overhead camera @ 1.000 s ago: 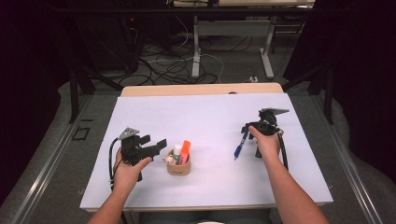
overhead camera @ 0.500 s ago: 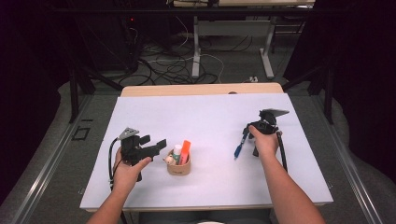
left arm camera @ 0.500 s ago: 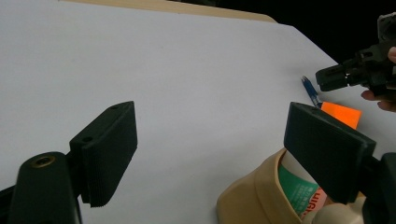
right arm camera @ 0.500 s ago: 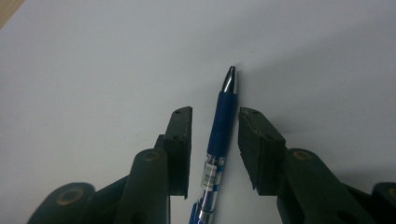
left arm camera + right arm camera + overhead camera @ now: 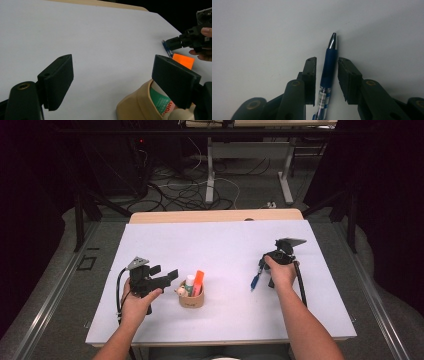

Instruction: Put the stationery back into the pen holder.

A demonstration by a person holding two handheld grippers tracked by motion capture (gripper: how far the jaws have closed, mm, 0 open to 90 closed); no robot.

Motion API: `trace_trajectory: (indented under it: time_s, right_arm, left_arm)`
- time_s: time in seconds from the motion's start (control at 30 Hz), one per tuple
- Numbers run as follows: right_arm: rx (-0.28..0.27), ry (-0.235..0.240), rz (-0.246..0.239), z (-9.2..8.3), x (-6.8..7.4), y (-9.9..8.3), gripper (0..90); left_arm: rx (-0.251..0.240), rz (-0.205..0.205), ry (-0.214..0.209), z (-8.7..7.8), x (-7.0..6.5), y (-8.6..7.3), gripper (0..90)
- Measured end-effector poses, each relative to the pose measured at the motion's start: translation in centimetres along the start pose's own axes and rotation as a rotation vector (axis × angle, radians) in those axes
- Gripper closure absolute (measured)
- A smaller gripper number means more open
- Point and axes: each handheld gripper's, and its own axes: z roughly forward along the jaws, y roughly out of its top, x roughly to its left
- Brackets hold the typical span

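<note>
Since the earlier frames the right gripper has been closing its jaws around the pen; the hand itself has hardly shifted, and the left gripper has kept its place beside the cup.

On the table, the pen lies flat near the right side, well apart from the cup. In the right gripper view it runs lengthwise between the two jaws, with a thin gap showing on each side, so the pads are not pressing it yet: the gripper is nearly closed but holds nothing. The left gripper stands wide open and empty, one jaw in front of the cup.

Risks, as I judge them:
- The pen is round and lies along the jaws, so as they meet it may roll or squirt forward, tip first.
- The pads sit at the grip end; a hold far from the middle could let the pen droop or swing on lifting.
- The cup already holds a marker and a tube, so a tilted pen could catch on them or tip the cup.
</note>
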Motion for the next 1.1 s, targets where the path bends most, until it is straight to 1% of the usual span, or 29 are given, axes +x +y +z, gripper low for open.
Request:
trace_trajectory:
  time_s: [0.03,0.17,0.23,0.27,0.3,0.33,0.4,0.43,0.47,0.5,0.57,0.63,0.67,0.73,0.77,0.87,0.9,0.97,1.0,1.1]
  right_arm:
    - [-0.006,-0.003,-0.003,0.05,0.04,-0.03,68.8]
    - [0.003,0.003,-0.001,0.09,0.02,-0.07,70.8]
    - [0.002,0.002,0.001,0.11,-0.01,-0.06,72.1]
    - [0.002,0.002,0.003,0.11,-0.02,-0.06,73.3]
    - [0.003,-0.005,0.006,0.12,-0.04,-0.05,74.2]
    - [0.005,-0.009,0.009,0.12,-0.07,-0.04,75.1]
    - [0.006,0.001,0.02,0.1,-0.11,-0.03,76.3]
    - [-0.009,-0.011,0.038,0.22,-0.01,-0.03,76.5]
    - [0.011,-0.006,0.022,0.11,-0.19,0.05,76.7]
    - [0.011,-0.004,0.023,0.12,-0.24,0.07,77.0]
    - [0.015,-0.001,0.041,0.11,-0.21,0.09,77.8]
    - [0.02,0.001,0.046,0.15,-0.24,0.09,79.2]
    - [0.021,0.01,0.052,0.16,-0.27,0.08,79.2]
    - [0.022,0.0,0.059,0.17,-0.21,0.1,79.4]
    - [0.023,0.003,0.065,0.17,-0.24,0.13,79.4]
    - [0.026,0.015,0.064,0.16,-0.36,0.14,79.6]
    - [0.008,0.008,0.066,0.26,-0.35,0.07,79.6]
    - [0.0,0.009,0.065,0.31,-0.33,0.03,79.6]
    - [-0.002,0.011,0.072,0.29,-0.27,0.04,79.7]
    - [0.008,0.02,0.06,0.15,-0.33,0.04,79.8]
  left_arm:
    - [-0.001,-0.001,-0.001,0.01,0.01,0.0,17.5]
    - [0.0,0.002,-0.002,0.0,0.0,0.01,17.5]
    - [0.004,-0.005,-0.003,-0.06,-0.05,0.05,17.6]
    - [0.005,0.002,-0.002,-0.09,-0.02,0.07,17.6]
    - [0.004,-0.006,-0.004,-0.08,-0.07,0.06,17.6]
    - [0.004,-0.005,-0.004,-0.08,-0.07,0.06,17.6]
    - [0.006,0.002,-0.003,-0.05,-0.02,0.06,17.6]
    - [0.006,0.002,-0.002,-0.05,-0.03,0.06,17.7]
    - [0.005,0.002,-0.002,-0.04,-0.03,0.06,17.7]
    - [0.006,0.002,-0.003,-0.05,-0.01,0.07,17.7]
    - [0.005,0.002,-0.001,-0.04,0.0,0.06,17.7]
    - [0.006,0.002,-0.001,-0.03,0.02,0.05,17.7]
    - [0.006,0.003,-0.001,-0.03,0.02,0.05,17.7]
    - [0.008,0.005,0.0,-0.02,0.02,0.05,17.7]
    - [0.008,0.005,0.001,-0.02,0.01,0.05,17.7]
    - [0.007,0.005,0.001,-0.03,0.02,0.05,17.7]
    - [0.006,0.005,0.0,-0.02,0.03,0.05,17.7]
    - [0.007,0.004,0.0,-0.03,0.04,0.05,17.7]
    - [0.007,0.005,0.0,-0.03,0.04,0.05,17.7]
    - [0.006,0.005,0.001,-0.02,0.04,0.04,17.7]
